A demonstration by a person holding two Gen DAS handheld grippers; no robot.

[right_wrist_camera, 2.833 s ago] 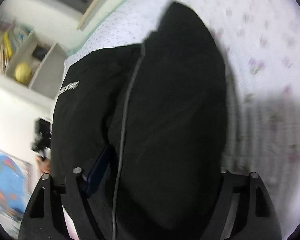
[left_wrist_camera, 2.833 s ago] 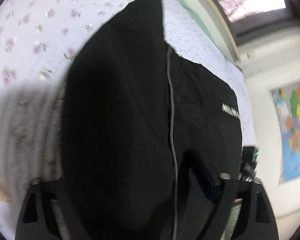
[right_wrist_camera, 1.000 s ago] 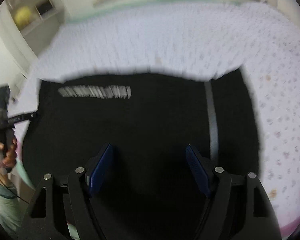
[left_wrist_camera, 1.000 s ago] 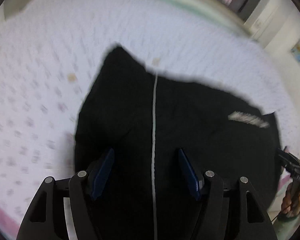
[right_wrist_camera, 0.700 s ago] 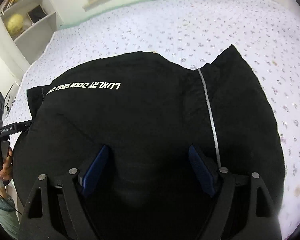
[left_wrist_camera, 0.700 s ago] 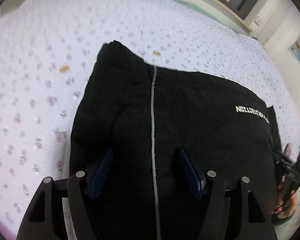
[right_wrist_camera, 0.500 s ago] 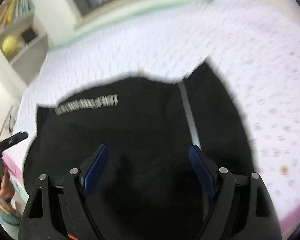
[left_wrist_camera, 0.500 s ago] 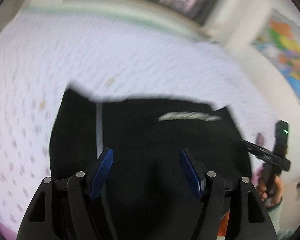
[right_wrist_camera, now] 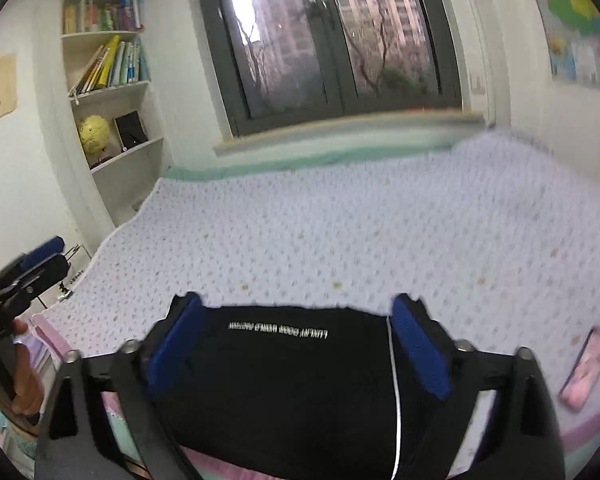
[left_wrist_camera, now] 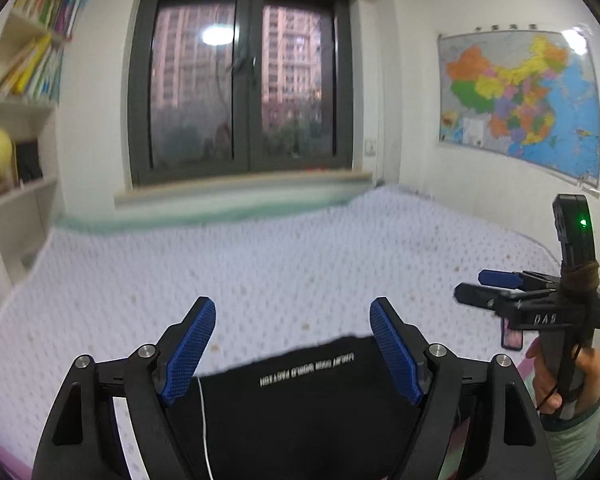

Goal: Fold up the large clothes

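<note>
A folded black garment [left_wrist_camera: 300,412] with a white stripe and white lettering lies at the near edge of the bed. It also shows in the right wrist view [right_wrist_camera: 296,384]. My left gripper [left_wrist_camera: 292,348] is open and empty, raised above the garment. My right gripper [right_wrist_camera: 296,344] is open and empty, also above the garment. The right gripper appears in the left wrist view [left_wrist_camera: 484,286], held up at the right. The left gripper's fingers [right_wrist_camera: 40,264] show at the left edge of the right wrist view.
The bed [left_wrist_camera: 260,264] has a white floral sheet. A phone [right_wrist_camera: 586,368] lies on it at the near right. A bookshelf [right_wrist_camera: 108,92] stands at the left, a window [left_wrist_camera: 240,80] behind the bed, a map [left_wrist_camera: 520,104] on the right wall.
Both grippers let go of the garment, which now lies folded on the bed. Both have lifted and tilted up, so the views now look across the room.
</note>
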